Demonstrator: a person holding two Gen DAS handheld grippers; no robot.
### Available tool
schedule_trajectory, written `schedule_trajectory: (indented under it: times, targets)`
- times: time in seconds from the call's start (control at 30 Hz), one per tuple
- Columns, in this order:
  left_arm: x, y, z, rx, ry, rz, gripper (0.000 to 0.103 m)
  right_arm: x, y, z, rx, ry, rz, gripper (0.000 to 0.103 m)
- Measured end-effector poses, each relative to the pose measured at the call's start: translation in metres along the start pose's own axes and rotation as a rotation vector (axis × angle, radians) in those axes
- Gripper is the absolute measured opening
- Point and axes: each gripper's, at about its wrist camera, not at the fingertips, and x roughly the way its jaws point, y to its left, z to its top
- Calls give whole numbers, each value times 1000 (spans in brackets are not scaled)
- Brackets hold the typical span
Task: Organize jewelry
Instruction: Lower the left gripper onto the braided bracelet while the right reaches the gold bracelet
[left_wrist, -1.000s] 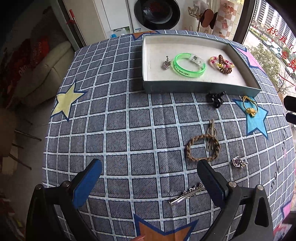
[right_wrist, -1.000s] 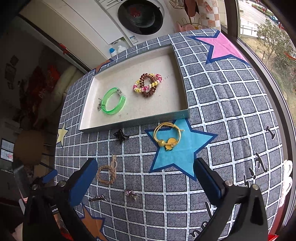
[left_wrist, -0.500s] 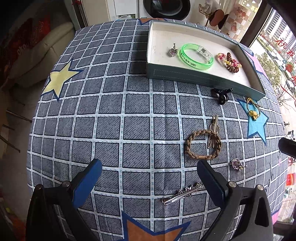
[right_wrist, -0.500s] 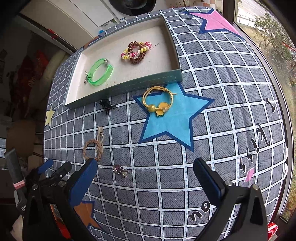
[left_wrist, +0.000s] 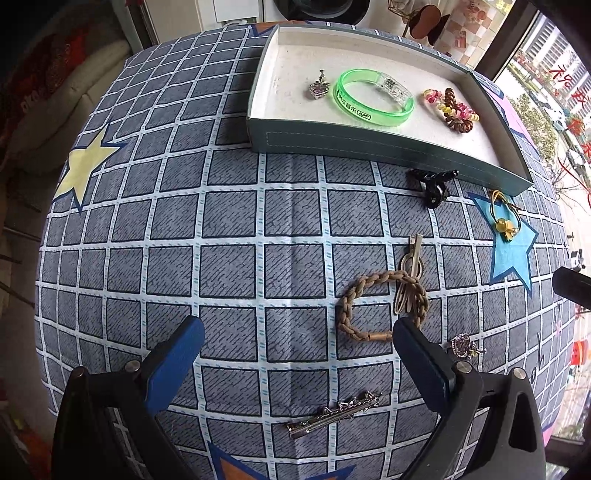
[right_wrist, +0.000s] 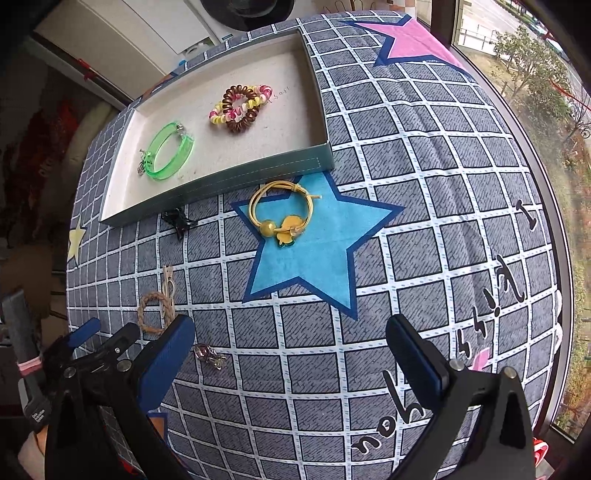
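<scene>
Left wrist view: my left gripper stands wide, blue pads empty, above the checked woven cloth. Between its fingers lies a slim silver hair clip, long axis running low-left to high-right. A braided brown cord bracelet lies just beyond the right finger, over a thin metal clip pointing toward the tray. The shallow card tray holds a glossy green bangle, a silver pendant and coiled plastic hair ties.

Since half a second ago I have moved both grippers closer to the cloth; no item has shifted.

Right wrist view: my right gripper is also wide and empty, facing a round yellow cord bracelet flat on the blue star.
</scene>
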Motion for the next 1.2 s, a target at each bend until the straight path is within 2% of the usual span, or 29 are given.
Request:
schedule_trajectory:
  times: [0.1, 0.17, 0.43, 0.5, 0.67, 0.77, 1.03, 1.13, 1.2]
  targets:
    - [3, -3, 6, -1, 1, 1, 102, 1, 0, 8, -12, -9, -16, 103]
    - [9, -5, 10, 0, 21, 6, 97, 3, -2, 15, -10, -15, -27, 103]
    - [22, -10, 13, 6, 28, 15, 95, 20, -4, 38, -21, -23, -71, 102]
    - [25, -14, 10, 14, 24, 26, 92, 25, -5, 43, -12, -23, -76, 95]
    - [34, -33, 8, 15, 18, 27, 92, 40, -6, 56, 21, -20, -100, 73]
    - [35, -34, 10, 17, 13, 28, 92, 44, -1, 60, -4, -32, -126, 69]
    - [27, -68, 9, 88, -10, 19, 67, 56, 34, 54, -186, -41, -243, 55]
    - [26, -80, 7, 95, -19, 4, 49, 57, 43, 52, -220, -43, -237, 36]
    - [24, -86, 5, 104, -22, -5, 24, 58, 47, 52, -227, -41, -231, 22]
